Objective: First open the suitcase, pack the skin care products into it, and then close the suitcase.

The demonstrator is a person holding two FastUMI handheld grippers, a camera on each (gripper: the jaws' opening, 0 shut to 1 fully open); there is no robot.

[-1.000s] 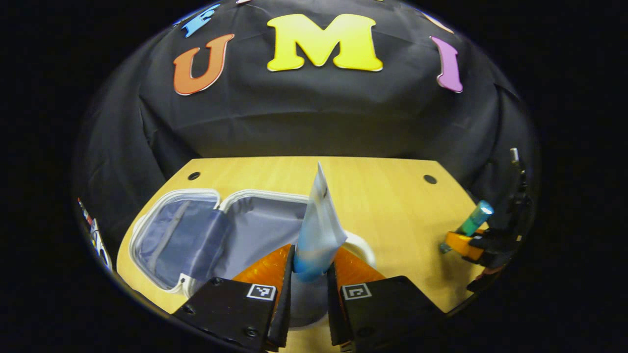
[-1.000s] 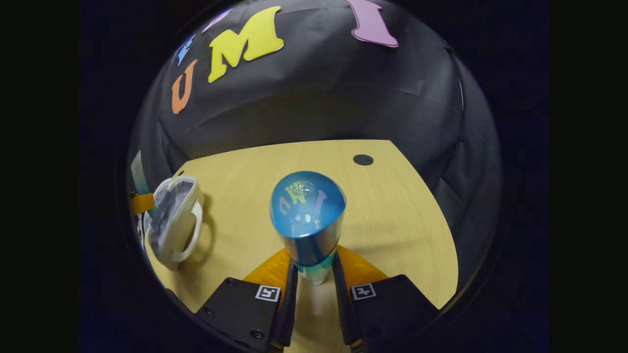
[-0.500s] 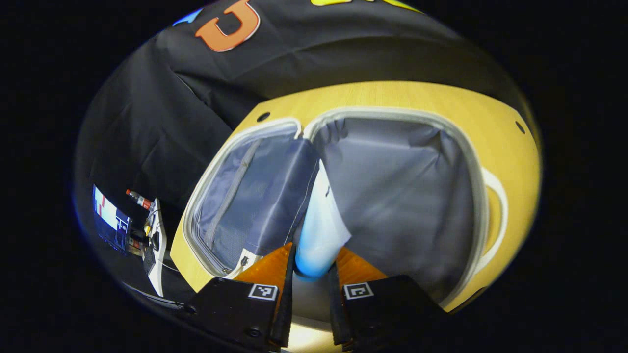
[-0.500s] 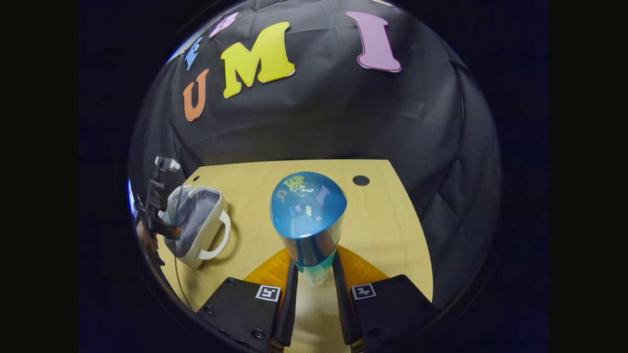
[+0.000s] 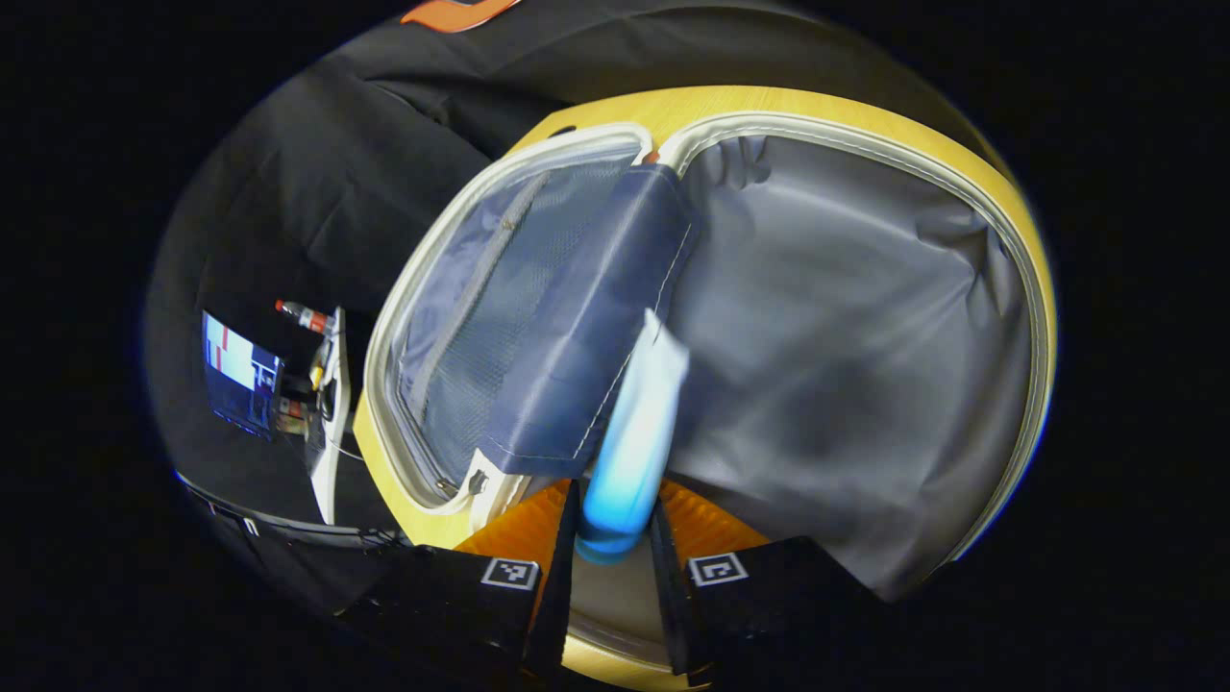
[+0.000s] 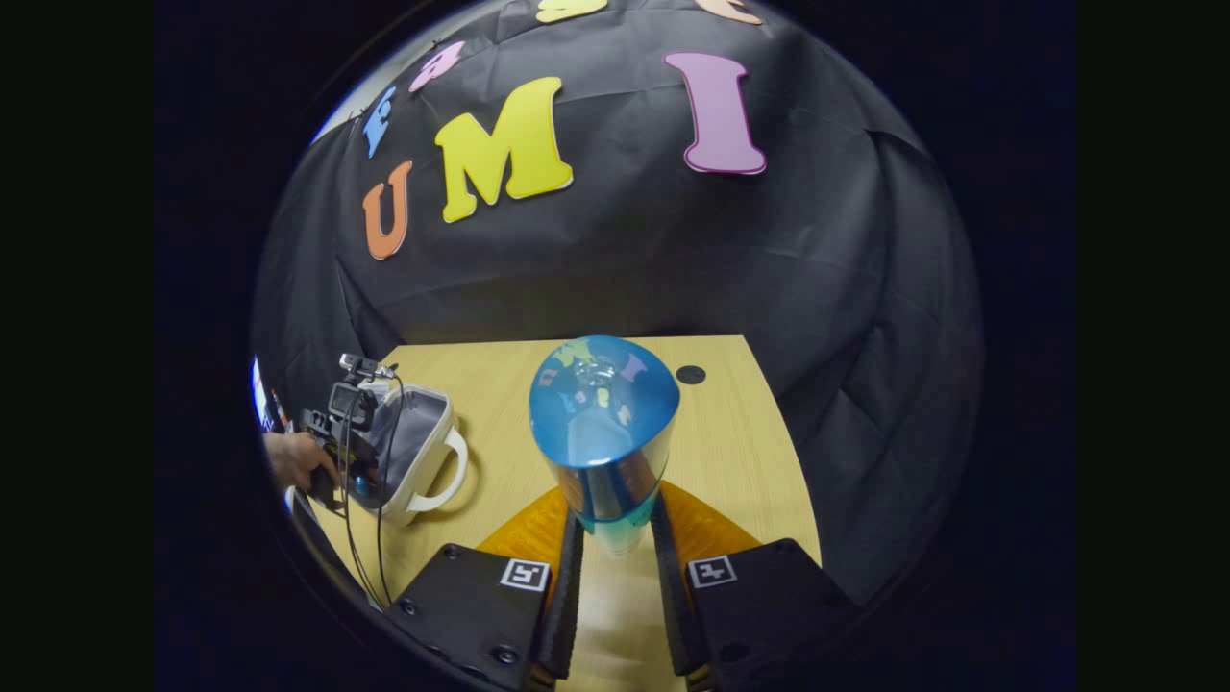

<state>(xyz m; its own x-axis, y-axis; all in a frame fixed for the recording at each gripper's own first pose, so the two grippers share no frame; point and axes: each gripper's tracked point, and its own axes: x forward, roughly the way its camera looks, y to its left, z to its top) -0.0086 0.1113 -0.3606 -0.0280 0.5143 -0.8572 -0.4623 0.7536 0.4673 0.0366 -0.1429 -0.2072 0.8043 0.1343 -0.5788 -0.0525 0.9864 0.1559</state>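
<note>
We are holding the left gripper [image 5: 615,567] over the open suitcase [image 5: 846,163], its jaws clamped on the lower end of a white and blue squeeze tube [image 5: 634,432] whose crimped tip is pointing into the grey-lined half, right beside the navy mesh divider flap [image 5: 567,336]. The tube looks blurred, so its exact tilt is hard to judge. To do this well, we are aiming to lower the tube until it is lying against the lining, clear of the divider and the rim, and only then spreading the jaws, so it is not dropping or rolling toward the zip edge. In the right gripper view, the right gripper [image 6: 615,577] is waiting above the wooden worktop [image 6: 750,452], well apart from the suitcase, its jaws closed on a blue-capped clear bottle [image 6: 603,432], ready to follow.
</note>
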